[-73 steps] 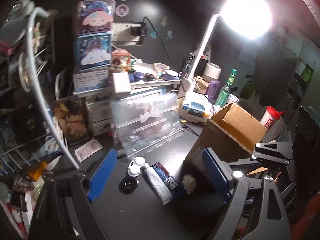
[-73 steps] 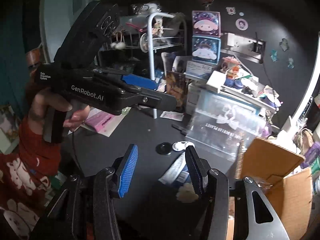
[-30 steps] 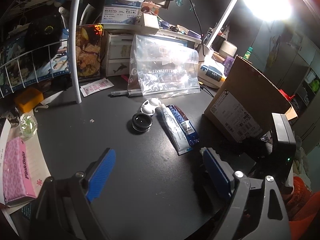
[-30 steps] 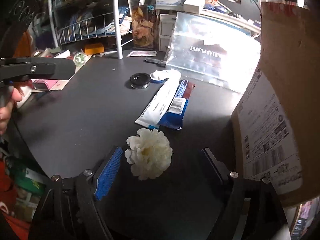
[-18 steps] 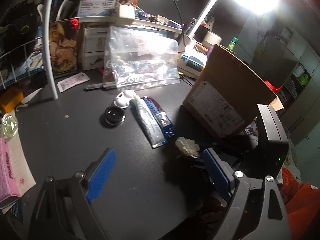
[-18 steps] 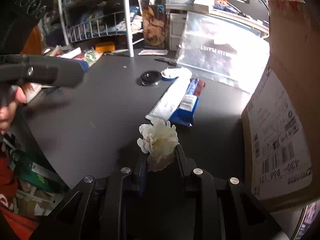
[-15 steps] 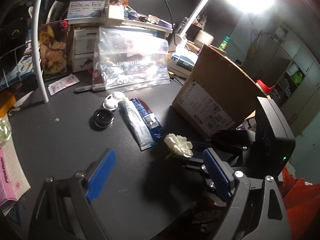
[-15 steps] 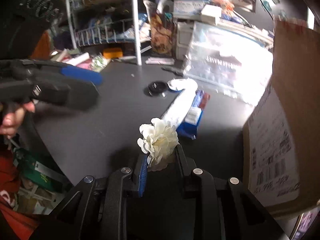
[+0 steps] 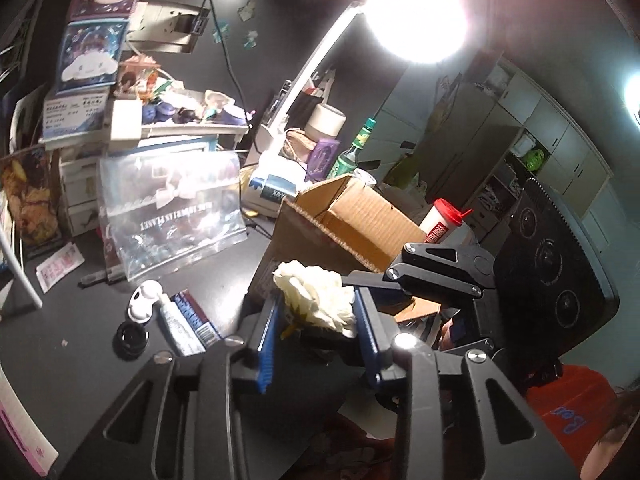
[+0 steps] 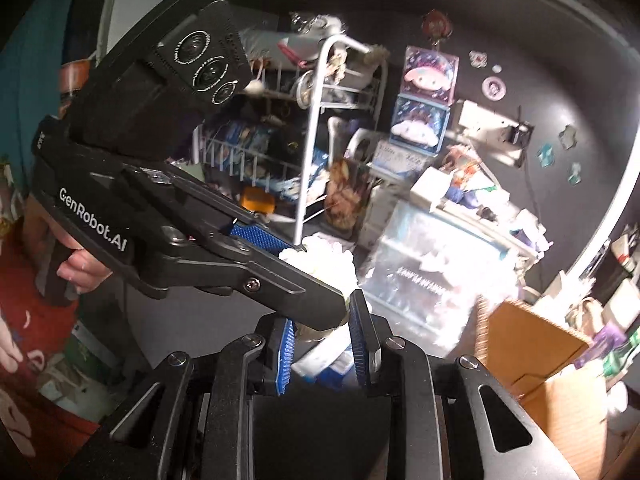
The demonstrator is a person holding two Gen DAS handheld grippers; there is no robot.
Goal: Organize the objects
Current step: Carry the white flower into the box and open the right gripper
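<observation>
A white fabric flower [image 9: 320,300] sits between the blue pads of my left gripper [image 9: 316,312], which is closed on it and holds it above the desk beside the open cardboard box [image 9: 352,220]. The flower also shows in the right wrist view [image 10: 324,258], pinched by the left gripper's blue pad [image 10: 256,236]. My right gripper [image 10: 322,344] sits just below the flower with its jaws narrowly apart; I cannot tell whether it still touches the stem. The right gripper body crosses the left wrist view [image 9: 440,268].
On the dark desk [image 9: 60,380] lie a white tube [image 9: 176,324], a blue wrapper [image 9: 196,316], a black lid [image 9: 130,338] and a white case [image 9: 144,296]. A clear zip bag [image 9: 172,220] leans behind them. A desk lamp [image 9: 416,20] glares. A white wire rack [image 10: 312,128] stands left.
The right gripper closed on the flower and lifted it off the desk. The left gripper, open before, has now closed on the flower. Both grippers have risen.
</observation>
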